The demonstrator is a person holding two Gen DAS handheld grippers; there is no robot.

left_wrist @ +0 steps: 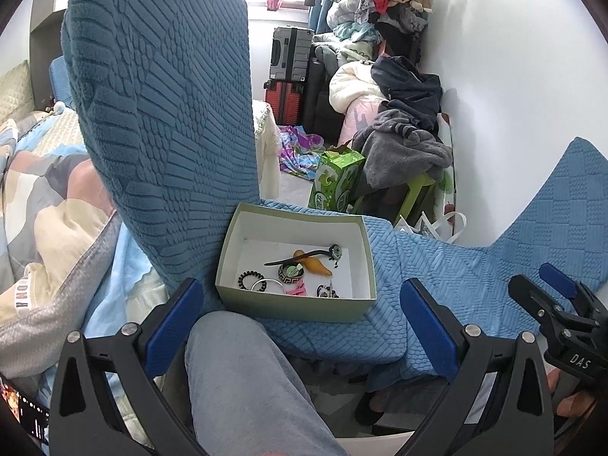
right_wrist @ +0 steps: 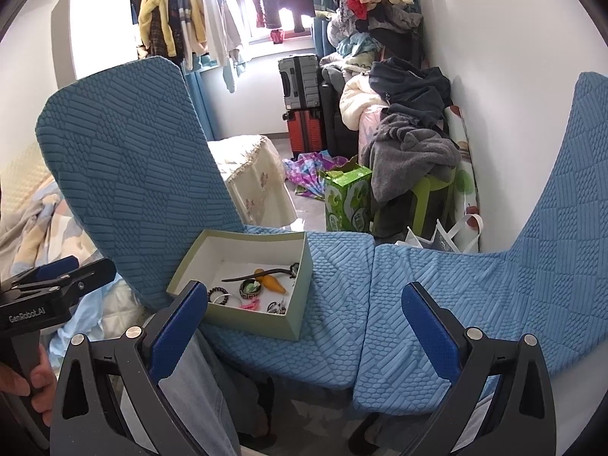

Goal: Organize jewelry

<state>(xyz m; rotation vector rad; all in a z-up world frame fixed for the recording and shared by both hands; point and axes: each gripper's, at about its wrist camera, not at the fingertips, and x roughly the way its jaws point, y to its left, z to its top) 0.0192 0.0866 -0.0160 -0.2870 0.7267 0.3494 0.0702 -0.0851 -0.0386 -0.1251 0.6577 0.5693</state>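
Black plastic frames with triangular cut-outs, silver round screws at the pivots, ribbed blue pads lining the inner finger faces. White lettering "DAS" on the right gripper [left_wrist: 547, 296], "GenRobot.AI" on the left gripper [right_wrist: 64, 273], both seen side-on from the opposite camera. Light grey-blue trouser leg [left_wrist: 243, 383] below; dark shoe [left_wrist: 370, 410] on the floor.

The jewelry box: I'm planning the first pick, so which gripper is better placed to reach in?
Probably left. The left gripper is open and lined up with the box; from the right gripper, also open, the box sits off to the left.
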